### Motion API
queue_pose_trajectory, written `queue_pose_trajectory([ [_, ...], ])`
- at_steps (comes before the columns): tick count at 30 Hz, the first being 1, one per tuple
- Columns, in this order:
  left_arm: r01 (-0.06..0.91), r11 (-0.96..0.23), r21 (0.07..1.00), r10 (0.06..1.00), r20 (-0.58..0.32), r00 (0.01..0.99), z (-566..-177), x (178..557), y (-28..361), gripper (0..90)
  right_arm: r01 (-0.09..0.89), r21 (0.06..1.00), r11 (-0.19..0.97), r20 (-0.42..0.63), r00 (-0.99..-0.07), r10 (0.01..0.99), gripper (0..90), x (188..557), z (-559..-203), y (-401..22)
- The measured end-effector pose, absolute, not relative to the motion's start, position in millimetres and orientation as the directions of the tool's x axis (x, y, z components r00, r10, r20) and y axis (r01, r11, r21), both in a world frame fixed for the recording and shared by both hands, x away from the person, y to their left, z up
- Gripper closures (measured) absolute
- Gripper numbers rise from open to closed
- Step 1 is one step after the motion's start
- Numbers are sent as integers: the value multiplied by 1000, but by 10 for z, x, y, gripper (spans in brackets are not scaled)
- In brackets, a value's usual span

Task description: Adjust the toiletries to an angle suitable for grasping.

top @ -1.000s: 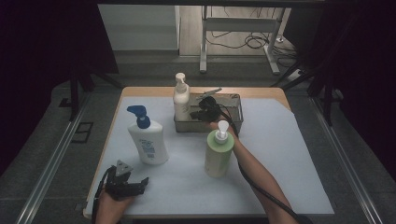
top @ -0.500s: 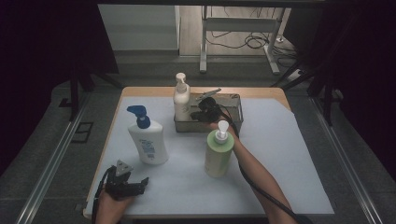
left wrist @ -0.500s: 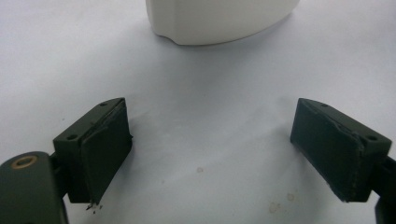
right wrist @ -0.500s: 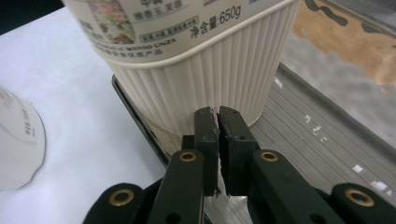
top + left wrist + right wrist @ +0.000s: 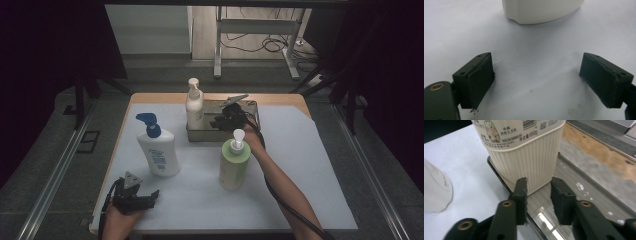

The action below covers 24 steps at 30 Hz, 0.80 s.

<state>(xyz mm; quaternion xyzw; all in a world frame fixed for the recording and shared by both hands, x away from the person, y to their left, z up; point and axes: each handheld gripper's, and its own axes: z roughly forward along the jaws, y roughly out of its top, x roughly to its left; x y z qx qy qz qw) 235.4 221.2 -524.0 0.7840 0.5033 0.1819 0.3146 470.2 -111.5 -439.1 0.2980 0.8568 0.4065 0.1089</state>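
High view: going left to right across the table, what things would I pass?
Left gripper → white bottle with blue pump → cream pump bottle in the metal tray → pale green pump bottle.

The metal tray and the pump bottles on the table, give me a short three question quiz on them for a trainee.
1. True or false: the cream ribbed bottle stands inside the metal tray.
2. How many pump bottles stand on the table's white sheet outside the tray?
3. Multiple choice: the right gripper has its jaws A) clamped on the ribbed bottle, B) apart with nothing between them, C) shut on the tray rim.

Key: 1 true. 2 two: the blue-pump bottle and the green bottle. 3 B; they have just been opening.
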Motion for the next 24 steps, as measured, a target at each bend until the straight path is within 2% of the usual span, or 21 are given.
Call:
queue_pose_trajectory([
  [11,674,-296,677,903,-31,428,-5240,2354,2212,117,423,769,479,41,-781,624,368,4586,-4283,-1328],
  [24,675,-295,676,904,-32,427,-5239,2353,2212,117,434,779,452,54,-765,642,267,4466,-4246,-1669],
])
